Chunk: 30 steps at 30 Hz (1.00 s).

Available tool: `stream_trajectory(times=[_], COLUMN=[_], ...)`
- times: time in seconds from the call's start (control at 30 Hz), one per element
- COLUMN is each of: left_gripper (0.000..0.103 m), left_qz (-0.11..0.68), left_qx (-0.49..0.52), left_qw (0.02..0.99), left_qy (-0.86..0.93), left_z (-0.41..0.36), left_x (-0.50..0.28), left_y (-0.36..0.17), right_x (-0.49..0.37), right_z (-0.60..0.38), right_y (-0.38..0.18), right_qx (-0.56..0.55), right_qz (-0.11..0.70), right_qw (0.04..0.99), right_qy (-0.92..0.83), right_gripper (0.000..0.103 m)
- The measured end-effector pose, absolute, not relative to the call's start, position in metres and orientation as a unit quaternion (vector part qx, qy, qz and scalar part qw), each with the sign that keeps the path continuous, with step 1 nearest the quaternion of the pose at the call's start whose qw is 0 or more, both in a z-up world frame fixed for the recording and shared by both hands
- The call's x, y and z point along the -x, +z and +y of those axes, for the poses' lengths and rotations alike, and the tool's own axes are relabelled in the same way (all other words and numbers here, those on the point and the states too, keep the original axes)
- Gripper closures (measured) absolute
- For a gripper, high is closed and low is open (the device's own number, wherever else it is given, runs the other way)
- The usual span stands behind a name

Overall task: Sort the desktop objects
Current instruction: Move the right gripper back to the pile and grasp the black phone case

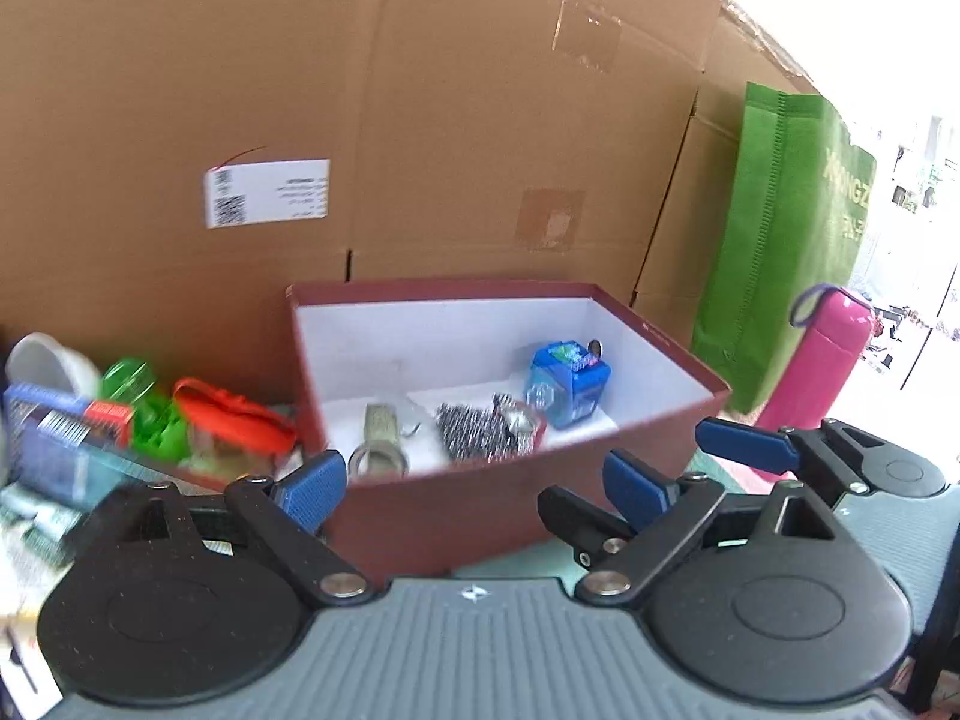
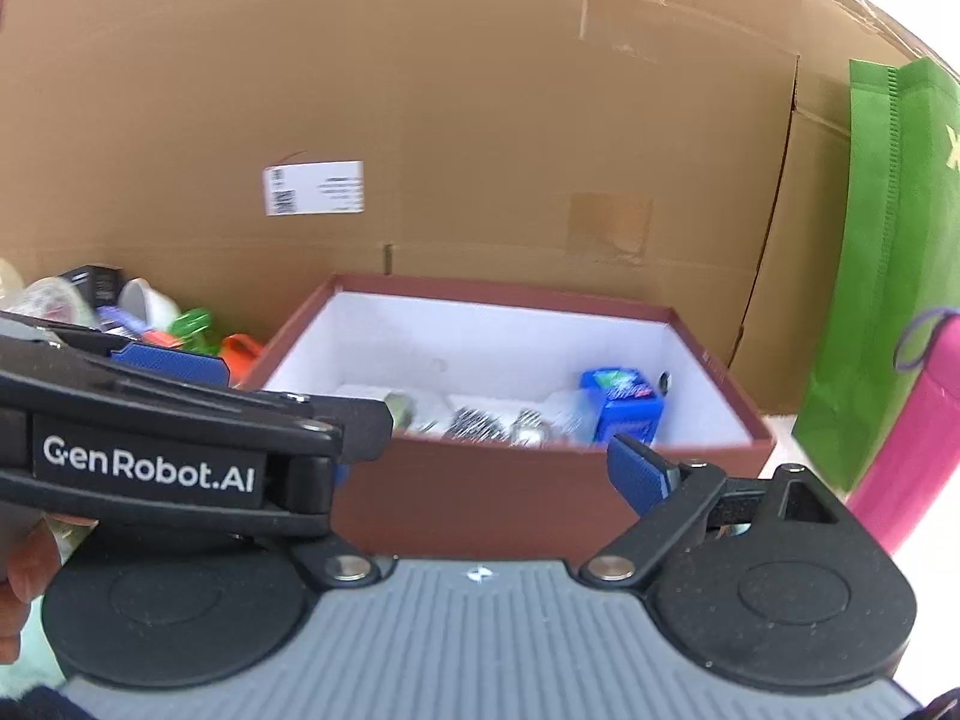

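A dark red box (image 1: 456, 510) with a white inside stands straight ahead; it also shows in the right wrist view (image 2: 480, 498). In it lie a blue cube-shaped item (image 1: 567, 384), a black-and-white patterned item (image 1: 480, 432) and a metal clip-like piece (image 1: 379, 438). My left gripper (image 1: 477, 489) is open and empty, its blue pads just before the box's near wall. My right gripper (image 2: 486, 474) is open and empty, also in front of the box. The left gripper's body (image 2: 180, 438) crosses the right wrist view and hides the right gripper's left finger.
Left of the box lies a clutter pile: a red-lidded container (image 1: 234, 426), green plastic items (image 1: 150, 414), a blue packet (image 1: 60, 444), a white cup (image 1: 48, 360). A big cardboard wall (image 1: 360, 120) stands behind. A green bag (image 1: 792, 228) and pink bottle (image 1: 822, 360) stand right.
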<state>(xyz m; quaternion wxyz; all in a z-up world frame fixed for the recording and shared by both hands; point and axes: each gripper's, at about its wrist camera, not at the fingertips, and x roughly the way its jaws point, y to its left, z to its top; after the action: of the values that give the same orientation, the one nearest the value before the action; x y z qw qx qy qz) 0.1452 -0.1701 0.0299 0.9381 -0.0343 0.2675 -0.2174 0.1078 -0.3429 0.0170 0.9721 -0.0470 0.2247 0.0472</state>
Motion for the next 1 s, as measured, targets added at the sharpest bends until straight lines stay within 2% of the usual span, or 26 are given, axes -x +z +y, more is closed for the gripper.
stream_trajectory(times=[0.43,0.83,0.9,0.97,1.0], left_gripper=[0.006,0.008,0.009,0.009,0.010], left_qz=[0.271,0.294,0.293,0.294,0.295], left_qx=[0.056,0.079,0.087,0.092,0.093], left_qw=[0.941,0.940,0.940,0.940,0.940], left_qy=[-0.195,-0.155,-0.151,-0.147,-0.145], left_z=[-0.112,-0.069,-0.063,-0.057,-0.055], left_x=[-0.076,-0.085,-0.089,-0.093,-0.095], left_y=[0.004,-0.016,-0.016,-0.016,-0.017], right_x=[-0.043,-0.061,-0.069,-0.075,-0.079], right_z=[-0.292,-0.255,-0.252,-0.248,-0.246], right_y=[-0.010,-0.038,-0.040,-0.042,-0.044], right_qx=[0.048,0.034,0.023,0.013,0.013], right_qz=[0.212,0.244,0.251,0.258,0.260], right_qw=[0.971,0.958,0.955,0.951,0.950], right_qy=[0.102,0.150,0.158,0.169,0.172], right_gripper=[0.012,0.013,0.016,0.026,0.027])
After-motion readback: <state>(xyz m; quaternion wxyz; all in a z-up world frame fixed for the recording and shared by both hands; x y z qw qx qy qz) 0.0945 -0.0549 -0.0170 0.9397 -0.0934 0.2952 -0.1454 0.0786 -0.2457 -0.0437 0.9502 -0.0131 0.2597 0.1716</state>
